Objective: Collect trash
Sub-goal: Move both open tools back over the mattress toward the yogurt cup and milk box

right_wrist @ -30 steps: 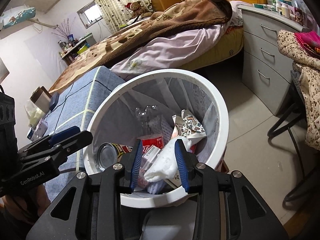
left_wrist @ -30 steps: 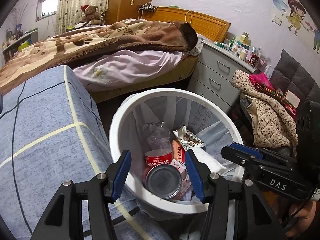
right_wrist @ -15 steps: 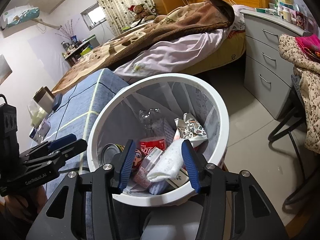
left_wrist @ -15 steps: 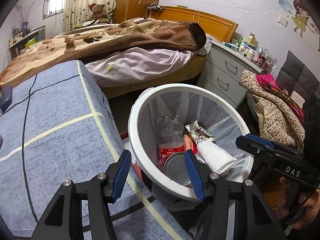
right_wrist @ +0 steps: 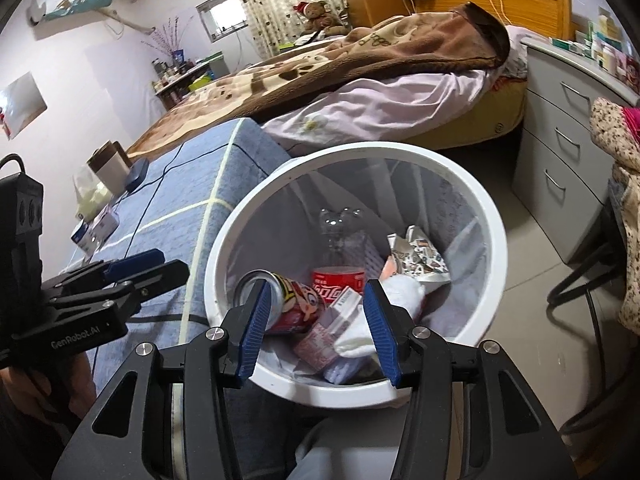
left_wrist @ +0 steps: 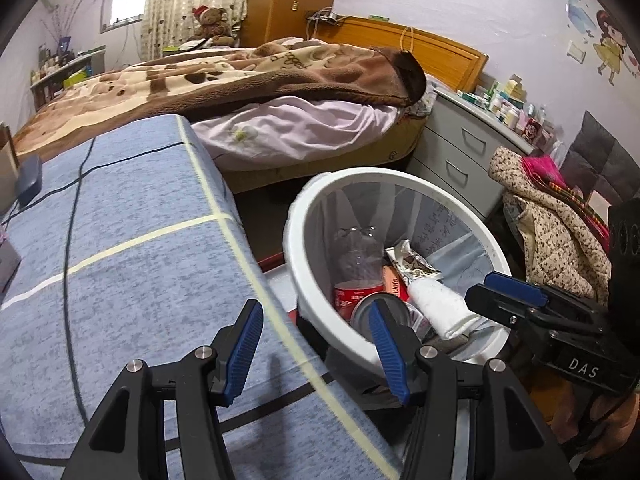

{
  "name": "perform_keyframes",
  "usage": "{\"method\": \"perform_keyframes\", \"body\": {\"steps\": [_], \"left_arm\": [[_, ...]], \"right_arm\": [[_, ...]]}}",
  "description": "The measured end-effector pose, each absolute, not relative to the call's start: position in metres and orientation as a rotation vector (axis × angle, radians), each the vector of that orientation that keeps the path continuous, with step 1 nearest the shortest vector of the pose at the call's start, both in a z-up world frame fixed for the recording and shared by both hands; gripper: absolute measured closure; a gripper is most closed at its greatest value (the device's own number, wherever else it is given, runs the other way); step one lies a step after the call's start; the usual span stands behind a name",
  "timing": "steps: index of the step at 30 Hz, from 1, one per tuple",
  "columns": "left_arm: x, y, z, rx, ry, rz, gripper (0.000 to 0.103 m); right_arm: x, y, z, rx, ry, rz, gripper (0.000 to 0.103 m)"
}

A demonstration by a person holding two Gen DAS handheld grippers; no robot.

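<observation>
Where the blue checked cloth (left_wrist: 132, 264) ends at its right edge, the white waste bin (right_wrist: 472, 208) stands just beside it, lined with a translucent bag. Contents: one clear cola bottle (right_wrist: 340, 256), red label, standing against the far wall; one red printed can (right_wrist: 280, 300), lying on its side, open end toward the left; one white crumpled tissue wad (right_wrist: 384, 312); one pink-and-white carton (right_wrist: 328, 332); one printed snack wrapper (right_wrist: 420, 256) at the right side.

Right gripper (right_wrist: 318, 328): held over the near rim of the bin, blue pads spread wide, nothing between them.

Left gripper (left_wrist: 316, 354): held over the cloth's edge, its right finger in front of the bin rim, pads spread wide, holding nothing.

Surroundings: bed with brown patterned blanket (left_wrist: 240, 80) and pale sheet beyond the bin; grey drawer chest (right_wrist: 568, 120) to the right; teddy bear (left_wrist: 210, 20) near the curtain.
</observation>
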State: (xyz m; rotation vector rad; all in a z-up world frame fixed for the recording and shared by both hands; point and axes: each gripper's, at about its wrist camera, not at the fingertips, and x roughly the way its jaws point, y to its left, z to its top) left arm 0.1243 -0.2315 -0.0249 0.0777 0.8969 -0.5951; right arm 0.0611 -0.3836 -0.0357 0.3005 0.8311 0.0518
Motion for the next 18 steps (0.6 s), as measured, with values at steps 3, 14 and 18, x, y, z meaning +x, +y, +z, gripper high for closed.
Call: {"method": "perform_keyframes", "body": {"steps": [3,14,18], "left_arm": [[0.123,-0.222,-0.024,0.070,0.892,-0.572,0.048],[0.109,-0.184,-0.020,0.048,0.869,-0.486,0.048],[0.104,-0.162,-0.017,0.021,0.858,-0.456,0.048]], "right_arm": [[0.061,-0.381,-0.034,0.295,0.827,0.060,0.053],[0.058,-0.354,-0.024,0.261,0.817,0.112,0.053],[0.059,-0.337,-0.019,0.235,0.816,0.145,0.053]]}}
